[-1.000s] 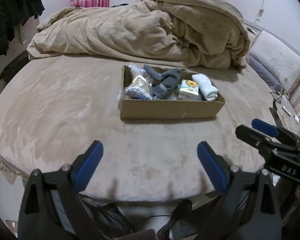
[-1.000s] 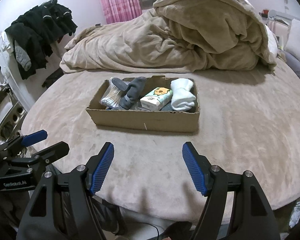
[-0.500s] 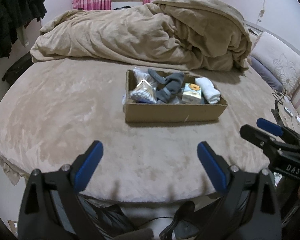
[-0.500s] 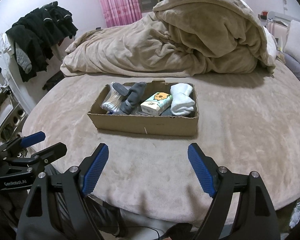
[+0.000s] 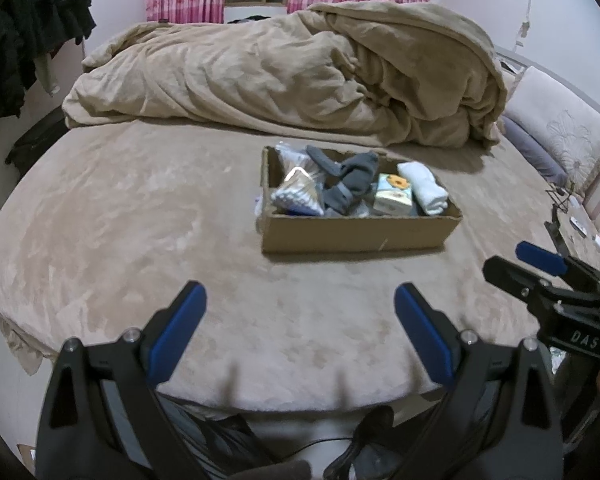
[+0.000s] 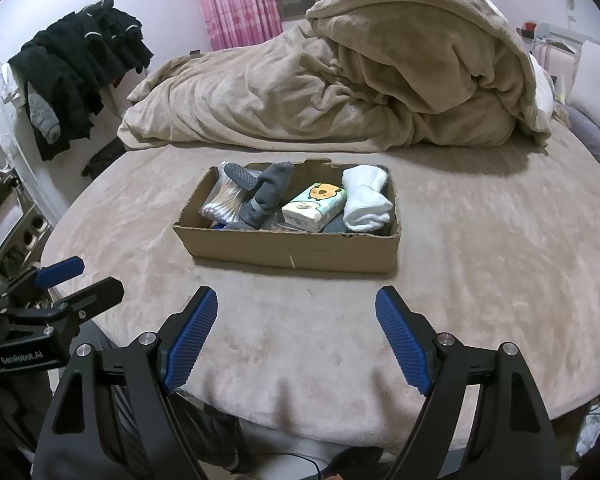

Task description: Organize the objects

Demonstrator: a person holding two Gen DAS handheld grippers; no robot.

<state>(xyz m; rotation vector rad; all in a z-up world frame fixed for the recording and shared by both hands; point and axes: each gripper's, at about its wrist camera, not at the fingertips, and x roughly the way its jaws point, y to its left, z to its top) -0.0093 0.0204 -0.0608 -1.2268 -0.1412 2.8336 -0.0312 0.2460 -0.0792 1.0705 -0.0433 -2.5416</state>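
My right gripper [image 6: 296, 336] hangs nearest me over the bed's edge, jaws spread wide with nothing between them; my left gripper [image 5: 300, 328] beside it gapes just as wide and empty. Beyond both, well apart from the fingertips, the cardboard box [image 6: 292, 250] sits on the tan bed cover [image 6: 480, 280], shallow, its rim torn ragged. Inside it, from the left end: a clear bag of cotton swabs [image 6: 222, 204], dark grey socks [image 6: 266, 196] draped over one another, a tissue pack [image 6: 314, 207] with a cartoon face, and a rolled white sock [image 6: 366, 198] at the right end. Behind the box lies a heaped tan blanket [image 6: 340, 92].
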